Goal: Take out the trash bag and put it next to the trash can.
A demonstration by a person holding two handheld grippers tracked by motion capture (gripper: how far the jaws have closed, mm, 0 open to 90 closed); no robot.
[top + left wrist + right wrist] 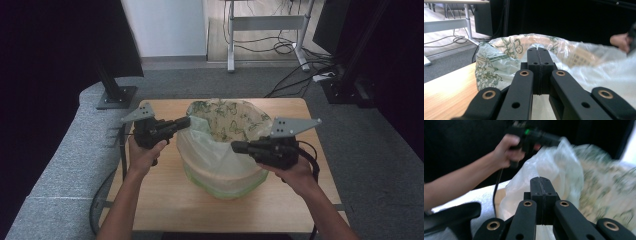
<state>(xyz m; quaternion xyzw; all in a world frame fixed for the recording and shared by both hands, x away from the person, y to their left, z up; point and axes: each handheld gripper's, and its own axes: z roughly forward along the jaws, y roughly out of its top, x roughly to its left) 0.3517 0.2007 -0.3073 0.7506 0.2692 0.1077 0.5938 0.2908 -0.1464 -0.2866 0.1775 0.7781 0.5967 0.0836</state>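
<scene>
– Both sets of jaws were closed?
– Yes. The left gripper [186, 121] pinched the bag [212, 150] at its rim; the right gripper [235, 146] sat closed, whether on film I couldn't tell. The bag lined a basket [225, 186] mid-table [165, 200].

A small wooden table [165, 200] stands on grey carpet [360, 145]. Beyond it lies a strip of wooden floor [260, 50] with a white wall panel [165, 25], a grey metal desk frame [267, 22] and loose black cables [295, 80]. Dark curtains [45, 50] close both sides.
</scene>
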